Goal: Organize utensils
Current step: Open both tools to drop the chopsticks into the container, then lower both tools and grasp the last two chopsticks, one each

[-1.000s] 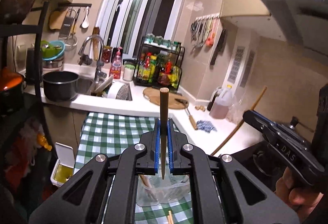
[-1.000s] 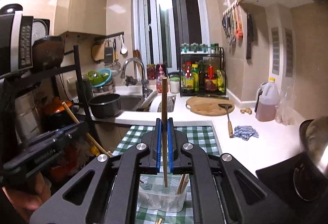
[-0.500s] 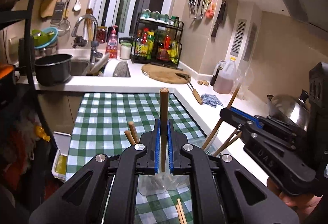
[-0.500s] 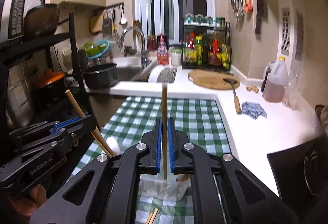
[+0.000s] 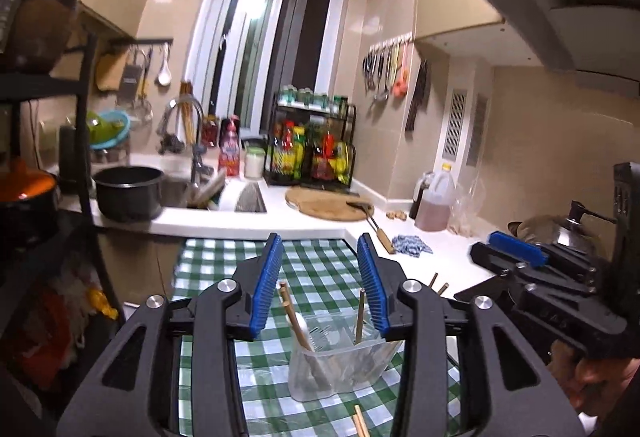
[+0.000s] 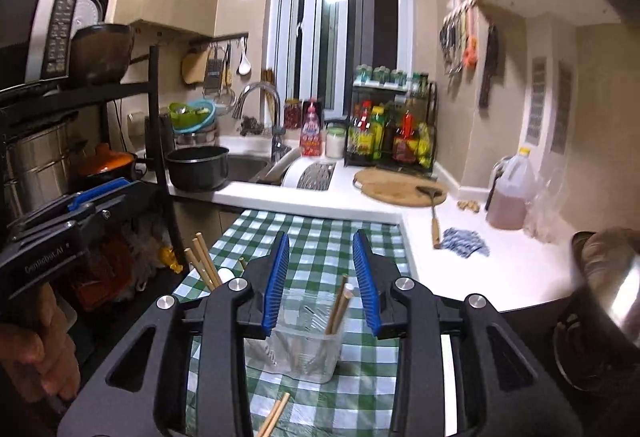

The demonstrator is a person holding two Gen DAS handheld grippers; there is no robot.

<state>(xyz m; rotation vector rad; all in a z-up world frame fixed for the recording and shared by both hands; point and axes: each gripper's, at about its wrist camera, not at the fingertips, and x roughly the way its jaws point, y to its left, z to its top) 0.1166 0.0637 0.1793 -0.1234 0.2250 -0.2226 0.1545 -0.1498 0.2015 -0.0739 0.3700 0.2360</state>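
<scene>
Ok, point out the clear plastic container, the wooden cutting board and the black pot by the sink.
clear plastic container (image 6: 298, 353), right wrist view, on its front wall.
wooden cutting board (image 6: 394, 185), right wrist view, on its bare top face.
black pot (image 5: 128, 193), left wrist view, on its outer side wall.

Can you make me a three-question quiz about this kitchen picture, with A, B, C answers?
1. Where does the clear plastic container stand?
A. in the sink
B. on the checked tablecloth
C. on the round cutting board

2. What colour are the gripper pads?
A. blue
B. red
C. yellow

3. How is the right gripper?
A. shut on a chopstick
B. shut on a spoon
C. open, holding nothing

Answers: 1 B, green and white squares lie under it. 2 A, both strips are blue. 3 C, the jaws stand apart with the chopsticks in the container below.
</scene>
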